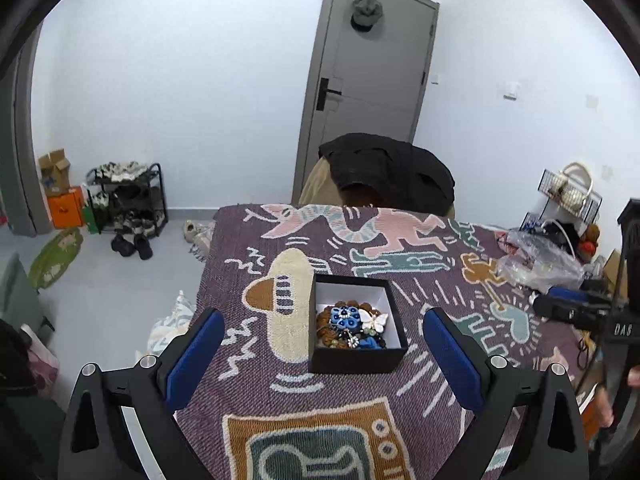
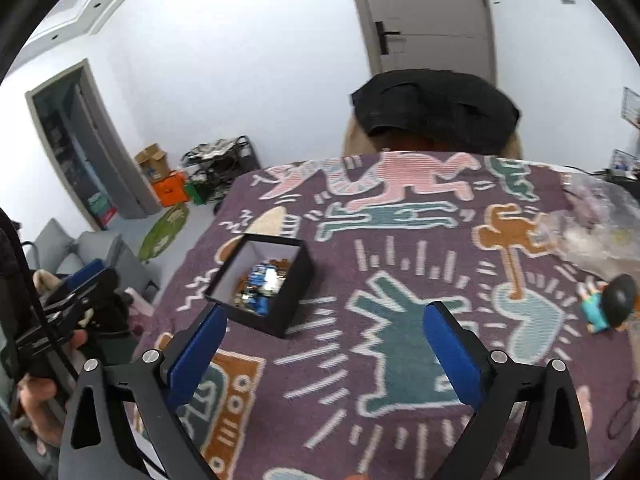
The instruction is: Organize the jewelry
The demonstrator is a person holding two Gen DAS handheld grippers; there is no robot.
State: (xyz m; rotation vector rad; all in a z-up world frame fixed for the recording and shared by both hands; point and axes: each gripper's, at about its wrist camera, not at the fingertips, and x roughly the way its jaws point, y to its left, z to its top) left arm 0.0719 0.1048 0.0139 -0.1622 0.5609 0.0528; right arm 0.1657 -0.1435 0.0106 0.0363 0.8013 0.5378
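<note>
A black open box (image 1: 356, 356) with a white inside stands on the patterned purple cloth (image 1: 400, 400). It holds a heap of jewelry (image 1: 352, 326): blue pieces, a white butterfly, brown beads. My left gripper (image 1: 322, 354) is open and empty, its blue pads on either side of the box, just short of it. In the right wrist view the box (image 2: 280, 312) is ahead to the left. My right gripper (image 2: 324, 350) is open and empty above the cloth (image 2: 400, 360), to the right of the box. The left gripper (image 2: 68, 300) shows at the left edge there.
Clear plastic bags (image 1: 540, 260) lie at the cloth's far right. A small figure with a dark round head (image 2: 612, 304) lies at the right. A chair draped in a black jacket (image 1: 388, 168) stands behind the table. A shoe rack (image 1: 128, 200) stands by the wall.
</note>
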